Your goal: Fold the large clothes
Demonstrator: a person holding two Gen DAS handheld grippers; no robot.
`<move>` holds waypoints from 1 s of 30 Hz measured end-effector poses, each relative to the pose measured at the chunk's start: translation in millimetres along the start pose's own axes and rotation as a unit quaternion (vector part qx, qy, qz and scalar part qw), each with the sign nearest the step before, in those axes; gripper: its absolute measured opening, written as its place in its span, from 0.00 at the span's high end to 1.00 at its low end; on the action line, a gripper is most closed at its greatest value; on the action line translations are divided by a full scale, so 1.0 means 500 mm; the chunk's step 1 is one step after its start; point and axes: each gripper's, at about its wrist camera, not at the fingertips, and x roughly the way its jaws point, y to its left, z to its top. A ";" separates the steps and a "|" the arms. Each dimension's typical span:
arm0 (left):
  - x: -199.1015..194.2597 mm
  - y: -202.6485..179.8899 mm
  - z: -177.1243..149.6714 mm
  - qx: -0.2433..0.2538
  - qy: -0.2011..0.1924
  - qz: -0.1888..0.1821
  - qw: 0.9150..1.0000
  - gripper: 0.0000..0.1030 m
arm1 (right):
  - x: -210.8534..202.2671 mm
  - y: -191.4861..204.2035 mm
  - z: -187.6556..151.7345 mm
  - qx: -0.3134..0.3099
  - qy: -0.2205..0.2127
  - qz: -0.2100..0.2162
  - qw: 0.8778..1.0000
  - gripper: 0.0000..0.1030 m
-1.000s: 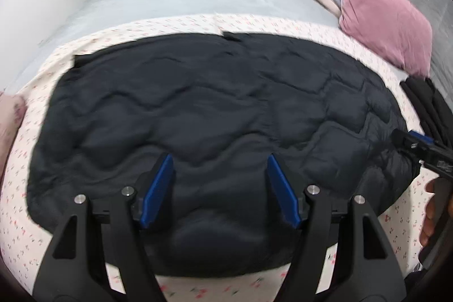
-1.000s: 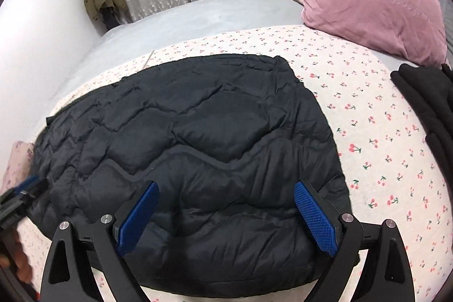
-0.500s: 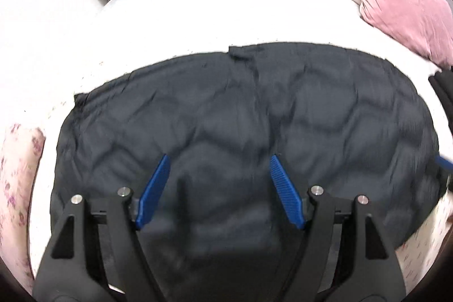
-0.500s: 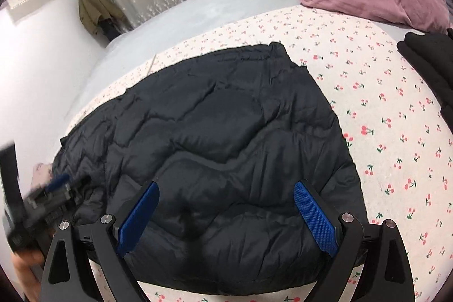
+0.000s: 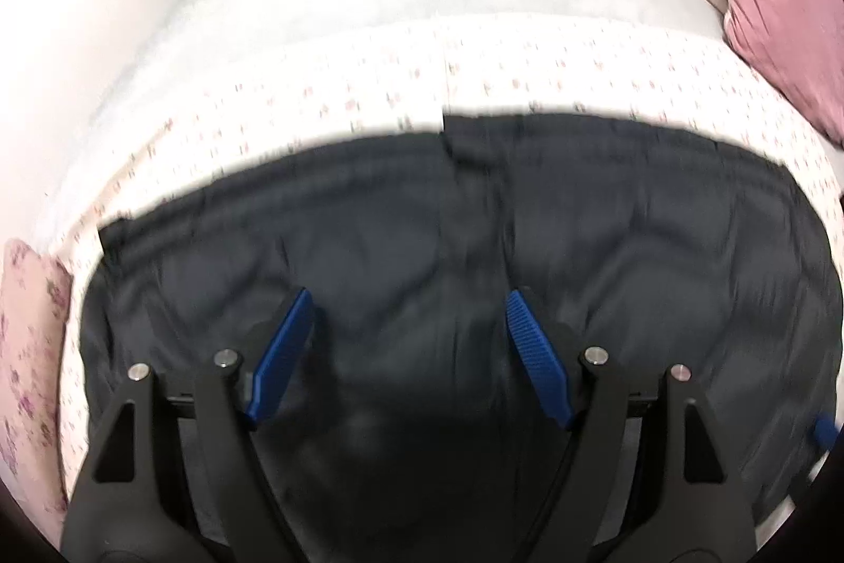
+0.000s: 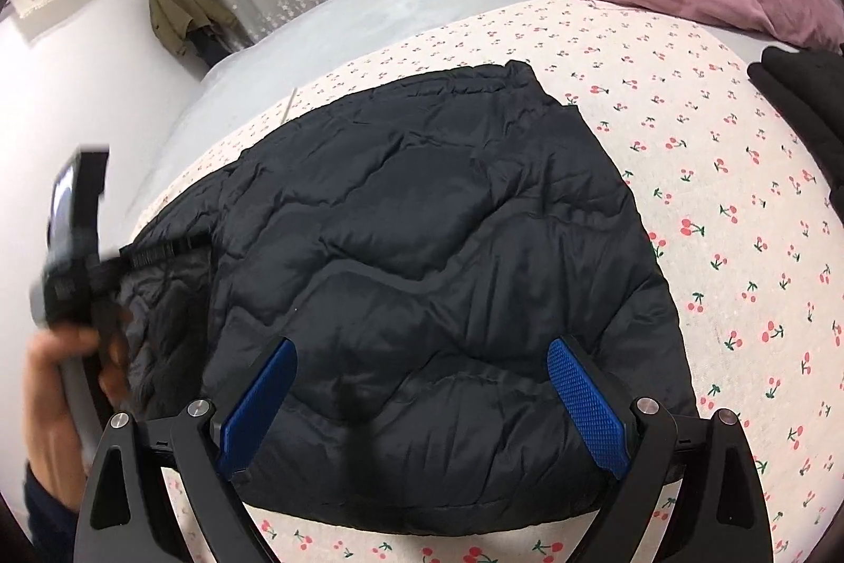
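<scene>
The dark quilted jacket (image 6: 422, 257) lies flat on the cherry-print sheet (image 6: 738, 215) of the bed, its long axis running from left to right in front of the person. The left tool (image 5: 406, 352) hovers over the jacket's left part; its jaws have just been opening and stand spread, nothing pinched. The right tool (image 6: 422, 399) hangs above the near edge at the right end, jaws spread wide and empty. Each end has its own tool nearer. No containers are visible.
</scene>
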 end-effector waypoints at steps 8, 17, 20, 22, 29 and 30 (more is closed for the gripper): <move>0.122 -0.023 0.044 0.000 0.038 0.035 0.999 0.16 | 0.009 -0.003 -0.002 0.008 0.011 0.005 1.000 0.06; 0.124 -0.007 0.028 -0.010 0.027 0.021 0.999 0.15 | 0.041 0.007 -0.012 -0.008 0.032 -0.013 0.999 0.06; 0.090 0.023 0.028 -0.024 0.024 0.003 0.999 0.15 | 0.036 0.004 -0.013 -0.006 0.029 -0.013 0.999 0.06; 0.037 0.066 0.008 -0.050 0.004 -0.022 0.998 0.15 | 0.026 -0.007 -0.013 0.004 0.021 -0.011 1.000 0.06; -0.112 0.145 -0.199 -0.056 -0.035 -0.065 0.996 0.15 | -0.008 -0.038 -0.004 0.047 -0.004 -0.003 0.999 0.06; -0.122 0.148 -0.238 -0.059 -0.035 -0.077 0.995 0.15 | -0.012 -0.044 -0.004 0.057 -0.008 0.001 0.998 0.06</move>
